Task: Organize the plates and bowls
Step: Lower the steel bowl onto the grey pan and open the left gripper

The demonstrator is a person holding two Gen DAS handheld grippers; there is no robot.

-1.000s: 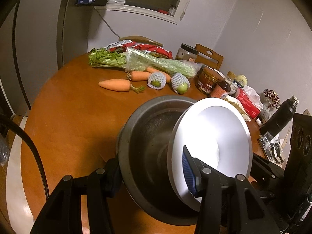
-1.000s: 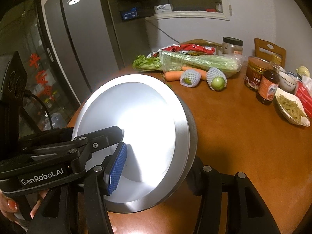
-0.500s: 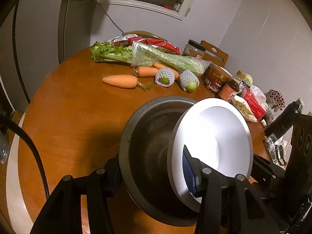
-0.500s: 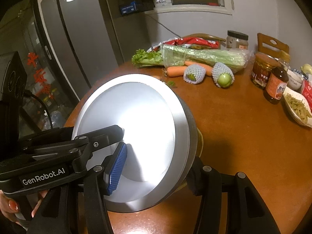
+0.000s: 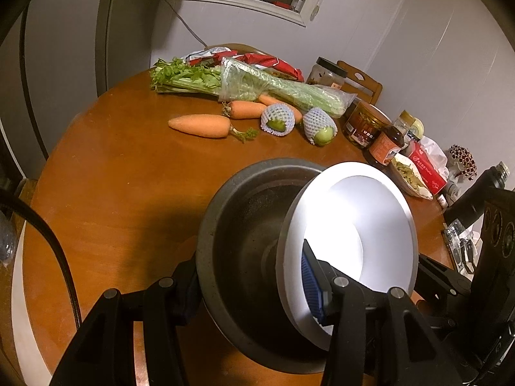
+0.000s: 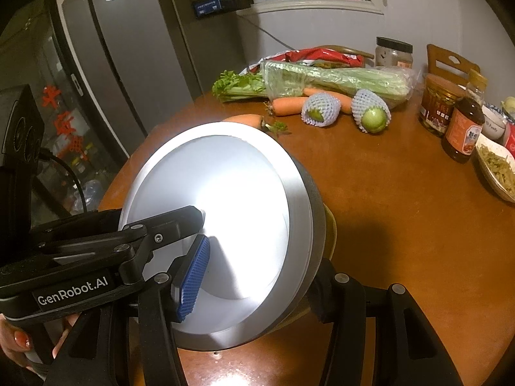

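Bowls pinched rim-to-rim above the tabletop [image 5: 106,199].
Left gripper [image 5: 251,276] jaws closed on dark bowl [image 5: 244,225], right gripper [image 6: 257,270] jaws closed on white bowl [image 6: 225,206], tilted, probably for nesting.

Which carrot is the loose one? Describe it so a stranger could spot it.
On the round wooden table, look in front of the bagged celery. The lone carrot lies nearest the table's middle, apart from the two netted fruits, with a green stub at its end.
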